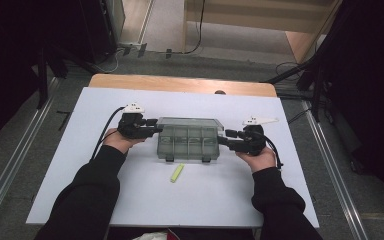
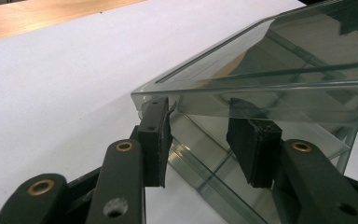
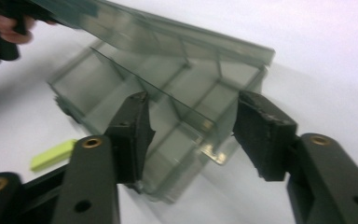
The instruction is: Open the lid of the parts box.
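Note:
A clear smoky compartment box (image 1: 187, 140) lies mid-table with two latches on its near side. Its lid (image 2: 270, 60) is tilted up off the base (image 3: 135, 88). My left gripper (image 1: 156, 127) is at the box's left end, its jaws astride a lid corner (image 2: 205, 135). One pad (image 2: 154, 135) touches the corner from outside and the other stands under the lid's rim; whether they press is unclear. My right gripper (image 1: 226, 136) is at the right end, open, with the box's corner loose between its pads (image 3: 193, 135). A small yellow-green piece (image 1: 177, 173) lies in front of the box.
The white tabletop (image 1: 130, 200) has bare room in front of and beside the box. A wooden edge (image 1: 180, 82) runs along its far side. Metal rails and dark stands flank the table on the floor. The yellow-green piece (image 3: 52, 155) lies near the right gripper's left jaw.

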The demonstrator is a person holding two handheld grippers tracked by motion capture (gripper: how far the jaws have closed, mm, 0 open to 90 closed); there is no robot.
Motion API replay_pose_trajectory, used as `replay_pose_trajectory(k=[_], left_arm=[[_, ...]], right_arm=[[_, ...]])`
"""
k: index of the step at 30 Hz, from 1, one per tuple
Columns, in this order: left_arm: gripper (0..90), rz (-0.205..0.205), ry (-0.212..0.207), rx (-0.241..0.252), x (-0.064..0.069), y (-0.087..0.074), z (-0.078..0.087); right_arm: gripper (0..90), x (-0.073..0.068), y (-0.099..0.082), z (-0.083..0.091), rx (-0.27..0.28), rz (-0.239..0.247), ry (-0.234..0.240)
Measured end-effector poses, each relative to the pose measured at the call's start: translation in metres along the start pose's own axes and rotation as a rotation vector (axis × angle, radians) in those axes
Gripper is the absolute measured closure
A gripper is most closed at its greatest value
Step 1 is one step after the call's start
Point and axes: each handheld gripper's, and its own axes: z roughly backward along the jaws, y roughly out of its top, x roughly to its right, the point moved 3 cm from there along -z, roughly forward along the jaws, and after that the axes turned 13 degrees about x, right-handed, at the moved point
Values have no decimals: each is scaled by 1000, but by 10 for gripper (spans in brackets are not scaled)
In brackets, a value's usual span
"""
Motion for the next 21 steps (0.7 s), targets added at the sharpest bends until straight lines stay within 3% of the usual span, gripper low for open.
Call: replay_pose_trajectory(k=[10,21], left_arm=[[581,13,3,0,0,-2,-2],[580,15,4,0,-1,-2,-2]], right_arm=[[404,12,-2,-15,14,14,-6],[405,18,11,-29,44,52,5]])
